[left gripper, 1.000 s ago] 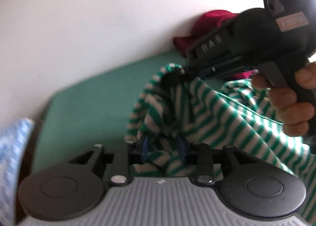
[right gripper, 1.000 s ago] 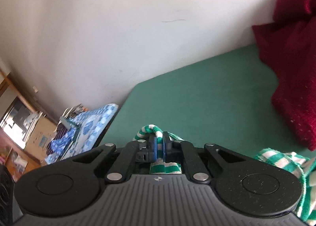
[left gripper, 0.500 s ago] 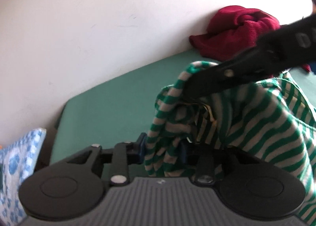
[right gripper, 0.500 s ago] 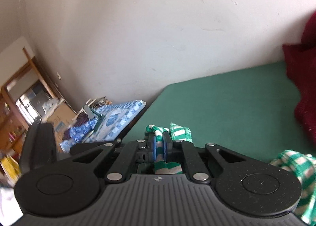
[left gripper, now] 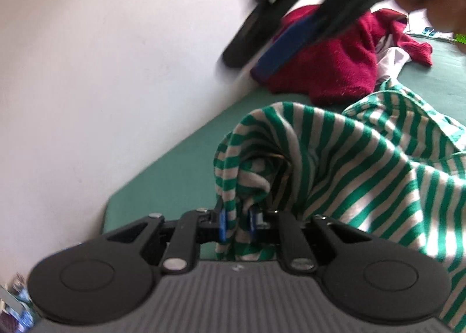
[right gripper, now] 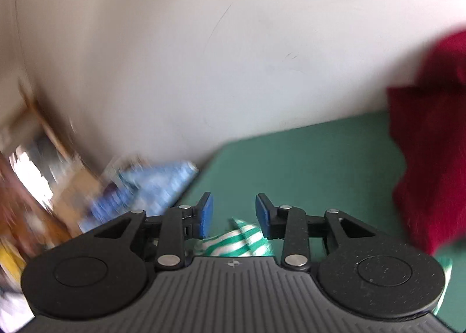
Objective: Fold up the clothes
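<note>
The left gripper is closing its jaws on a bunched edge of the green-striped shirt, which lies heaped on the near right of the green bed. The right gripper is opening its jaws; a fold of shirt sits below them, not pinched. A red sweater lies far right against the wall. Doing this well, I'd say, means the left keeping its hold while the right finds the opposite edge before spreading the shirt flat.
</note>
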### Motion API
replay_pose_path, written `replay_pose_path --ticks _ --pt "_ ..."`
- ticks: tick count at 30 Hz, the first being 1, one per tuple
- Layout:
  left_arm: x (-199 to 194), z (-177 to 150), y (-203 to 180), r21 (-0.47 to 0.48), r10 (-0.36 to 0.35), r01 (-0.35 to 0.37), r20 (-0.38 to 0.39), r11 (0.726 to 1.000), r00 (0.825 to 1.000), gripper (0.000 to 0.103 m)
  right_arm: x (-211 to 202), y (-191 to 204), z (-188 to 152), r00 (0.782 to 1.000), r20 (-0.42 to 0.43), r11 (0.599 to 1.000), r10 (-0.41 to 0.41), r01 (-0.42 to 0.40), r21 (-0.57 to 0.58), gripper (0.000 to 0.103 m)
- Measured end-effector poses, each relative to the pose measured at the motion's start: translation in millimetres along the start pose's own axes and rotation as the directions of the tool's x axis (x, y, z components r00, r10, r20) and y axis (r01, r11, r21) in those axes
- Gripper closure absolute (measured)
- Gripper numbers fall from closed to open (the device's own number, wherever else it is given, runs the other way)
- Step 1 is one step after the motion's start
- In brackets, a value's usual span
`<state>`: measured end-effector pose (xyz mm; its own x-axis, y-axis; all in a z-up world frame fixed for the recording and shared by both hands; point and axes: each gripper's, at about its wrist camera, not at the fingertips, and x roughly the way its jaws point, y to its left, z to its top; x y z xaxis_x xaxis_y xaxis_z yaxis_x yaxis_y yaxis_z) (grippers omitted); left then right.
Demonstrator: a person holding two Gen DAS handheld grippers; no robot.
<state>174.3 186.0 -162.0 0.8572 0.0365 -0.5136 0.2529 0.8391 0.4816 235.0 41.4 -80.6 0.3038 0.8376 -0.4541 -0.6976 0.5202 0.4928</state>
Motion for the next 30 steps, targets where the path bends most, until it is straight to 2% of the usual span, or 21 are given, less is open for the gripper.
replay_pose_path --ticks 2,3,4,5,8,10,12,14,15,17,19,20,21,23,25,26,28,30 --pt "-4 2 -3 0.017 0.004 -0.004 0.014 1.000 1.000 0.089 27 7 1 0.993 -0.117 0.998 0.000 -0.007 -0.058 0.068" --pt "-5 2 -2 0.016 0.005 -0.006 0.018 1.000 1.000 0.089 38 10 0 0.987 -0.161 0.996 -0.012 -0.002 -0.088 0.073" --pt "-7 3 -2 0.014 0.007 -0.007 0.022 1.000 1.000 0.089 43 11 -1 0.984 -0.170 0.992 -0.050 0.030 -0.121 0.081" --pt "-9 3 -1 0.013 0.008 -0.008 0.027 1.000 1.000 0.089 46 9 -2 0.982 -0.177 0.991 -0.072 0.050 -0.127 0.093" --pt "-15 4 2 0.012 0.005 -0.006 0.047 1.000 0.999 0.090 38 -28 -1 0.985 -0.172 0.994 -0.009 0.027 0.104 0.101" --pt "-18 5 2 0.010 -0.001 0.001 0.054 1.000 0.999 0.090 32 -59 -6 0.988 -0.155 0.958 0.023 0.023 0.287 0.101" --pt "-21 6 6 -0.014 -0.004 0.005 0.061 1.000 0.998 0.090 31 -84 -17 0.986 -0.163 0.906 0.015 0.055 0.419 0.102" --pt "-28 6 16 -0.061 -0.019 0.023 0.065 0.998 0.998 0.090 23 -99 -32 0.980 -0.192 0.872 -0.048 0.135 0.471 0.102" --pt "-28 7 20 -0.077 -0.031 0.036 0.064 0.996 0.997 0.090 18 -103 -37 0.983 -0.178 0.863 -0.044 0.127 0.490 0.101" --pt "-29 8 22 -0.074 -0.041 0.046 0.066 0.996 0.997 0.089 2 -100 -40 0.996 -0.091 0.871 0.012 0.034 0.490 0.093" --pt "-30 11 19 -0.057 -0.047 0.051 0.075 0.997 0.996 0.089 -8 -86 -33 0.997 -0.021 0.899 0.074 -0.057 0.434 0.071" --pt "-31 12 17 -0.053 -0.052 0.057 0.079 0.997 0.995 0.089 -9 -80 -29 0.995 0.003 0.910 0.104 -0.096 0.404 0.050" --pt "-32 14 16 -0.048 -0.057 0.061 0.083 0.997 0.995 0.089 -5 -73 -25 0.991 0.007 0.919 0.134 -0.127 0.373 0.040" --pt "-36 16 14 -0.042 -0.060 0.064 0.092 0.997 0.994 0.089 8 -63 -22 0.982 -0.018 0.930 0.186 -0.170 0.325 0.039" --pt "-42 18 14 -0.039 -0.062 0.066 0.100 0.997 0.993 0.089 30 -63 -24 0.979 -0.089 0.933 0.185 -0.146 0.329 0.057" --pt "-44 18 15 -0.046 -0.062 0.067 0.101 0.997 0.993 0.089 40 -67 -27 0.979 -0.126 0.928 0.161 -0.106 0.357 0.100" --pt "-43 18 21 -0.070 -0.062 0.069 0.094 0.995 0.994 0.086 52 -73 -35 0.981 -0.181 0.931 0.069 0.001 0.364 0.102" --pt "-35 17 26 -0.104 -0.068 0.075 0.071 0.992 0.995 0.085 50 -71 -42 0.979 -0.199 0.951 -0.051 0.109 0.288 0.098"
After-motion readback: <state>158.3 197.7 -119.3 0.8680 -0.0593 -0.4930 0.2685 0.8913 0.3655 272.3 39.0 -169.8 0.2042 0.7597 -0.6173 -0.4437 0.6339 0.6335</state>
